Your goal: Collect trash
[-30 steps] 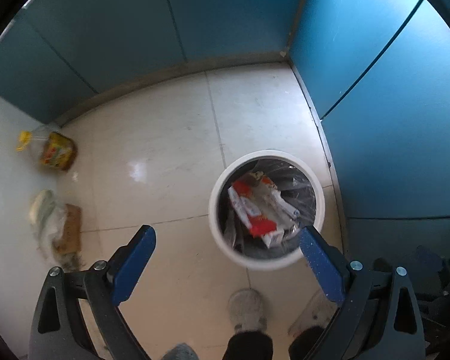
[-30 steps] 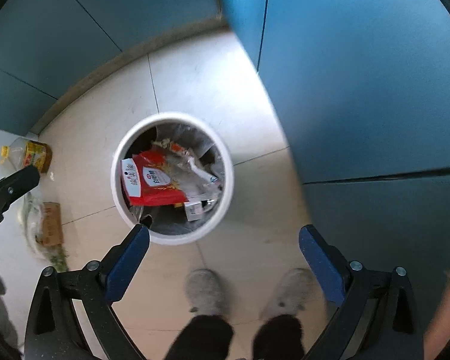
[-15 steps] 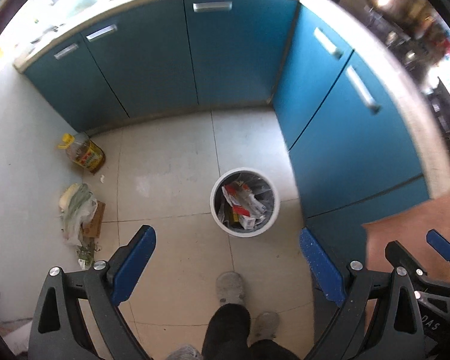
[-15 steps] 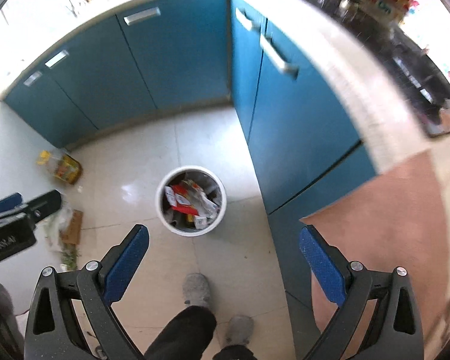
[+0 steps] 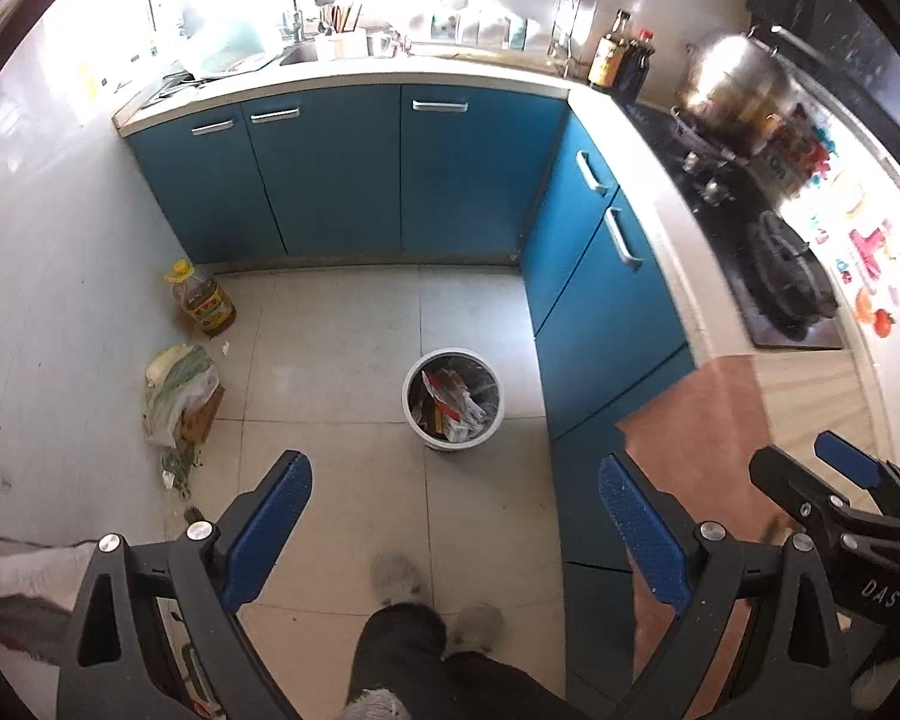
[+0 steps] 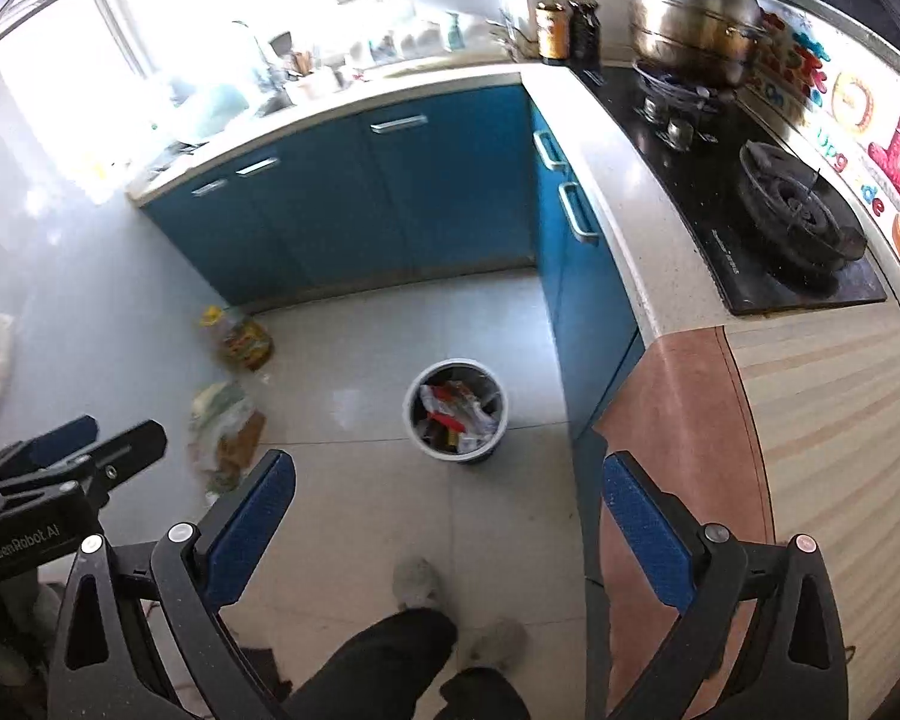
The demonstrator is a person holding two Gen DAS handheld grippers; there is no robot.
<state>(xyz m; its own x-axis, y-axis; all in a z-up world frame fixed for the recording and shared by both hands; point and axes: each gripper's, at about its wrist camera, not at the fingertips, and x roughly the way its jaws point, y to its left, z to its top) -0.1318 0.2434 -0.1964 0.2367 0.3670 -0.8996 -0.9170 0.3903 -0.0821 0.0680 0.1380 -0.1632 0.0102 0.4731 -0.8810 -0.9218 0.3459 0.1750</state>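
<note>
A white trash bin (image 5: pixel 453 399) stands on the tiled floor, holding red and white wrappers; it also shows in the right wrist view (image 6: pixel 456 409). My left gripper (image 5: pixel 455 480) is open and empty, held high above the floor. My right gripper (image 6: pixel 449 477) is open and empty, also high up, near the counter edge. The right gripper shows at the right edge of the left wrist view (image 5: pixel 834 480). The left gripper shows at the left edge of the right wrist view (image 6: pixel 72 450).
Blue cabinets (image 5: pixel 390 174) line the back and right. An oil bottle (image 5: pixel 201 300) and a bag of greens (image 5: pixel 177 390) sit by the left wall. A stove (image 6: pixel 768 198) with a steel pot (image 6: pixel 690 12) is on the right counter. The person's feet (image 5: pixel 432 594) are below.
Both grippers have risen well away from the bin, which now looks small and far below. The counters, sink and stove have come into view. Both stay open.
</note>
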